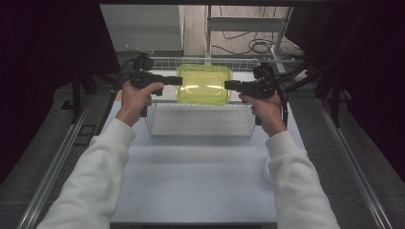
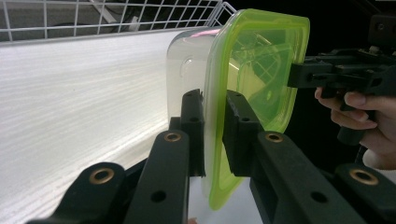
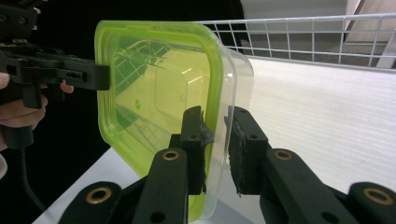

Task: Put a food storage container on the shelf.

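Observation:
A clear plastic container with a yellow-green lid point(image 1: 204, 84) hangs level over the far part of a white wire basket point(image 1: 198, 135). It is held from both sides. My left gripper point(image 1: 180, 80) is shut on its left rim. In the left gripper view the jaws point(image 2: 213, 121) clamp the lid's edge point(image 2: 261, 65), clear tub to the left. My right gripper point(image 1: 226, 85) is shut on the opposite rim. In the right gripper view its jaws point(image 3: 215, 135) straddle lid and tub wall point(image 3: 154, 93).
The wire basket point(image 2: 116, 18) stands on a white table point(image 1: 200, 181), its mesh wall point(image 3: 303, 32) behind the container. Metal rails run along both table sides. Cables lie on the floor beyond the table point(image 1: 253, 45). Dark curtains close off left and right.

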The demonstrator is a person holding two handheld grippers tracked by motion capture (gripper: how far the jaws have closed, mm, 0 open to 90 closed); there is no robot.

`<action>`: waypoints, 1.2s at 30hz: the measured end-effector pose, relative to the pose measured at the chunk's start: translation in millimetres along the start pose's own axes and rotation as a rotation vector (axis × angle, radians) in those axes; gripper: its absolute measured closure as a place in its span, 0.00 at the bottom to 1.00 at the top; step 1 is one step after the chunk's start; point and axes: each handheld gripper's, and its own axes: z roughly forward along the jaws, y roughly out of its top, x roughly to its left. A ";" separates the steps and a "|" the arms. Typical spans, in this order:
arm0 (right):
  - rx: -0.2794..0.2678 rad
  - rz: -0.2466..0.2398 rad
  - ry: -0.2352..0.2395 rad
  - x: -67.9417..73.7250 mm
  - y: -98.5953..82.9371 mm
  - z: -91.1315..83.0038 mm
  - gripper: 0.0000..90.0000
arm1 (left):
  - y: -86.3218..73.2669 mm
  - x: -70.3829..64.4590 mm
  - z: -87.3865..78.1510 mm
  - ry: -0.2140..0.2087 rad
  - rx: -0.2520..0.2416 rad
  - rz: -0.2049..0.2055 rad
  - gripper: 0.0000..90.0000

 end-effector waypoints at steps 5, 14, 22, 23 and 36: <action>0.001 0.024 -0.002 -9.1 5.7 6.7 0.85 | 5.6 7.7 7.2 -0.005 0.009 -0.021 0.89; 0.003 0.090 -0.001 -23.4 7.4 21.5 0.85 | 11.1 23.5 18.5 -0.001 0.042 -0.069 0.89; 0.015 0.141 0.005 -34.2 9.6 28.7 0.85 | 15.1 32.1 27.0 0.000 0.052 -0.102 0.89; 0.015 0.146 0.004 -36.1 9.6 30.4 0.85 | 15.5 34.1 28.1 -0.006 0.045 -0.121 0.89; 0.000 0.333 0.028 -61.0 10.8 52.4 0.80 | 21.6 70.8 46.4 -0.086 0.029 -0.373 0.84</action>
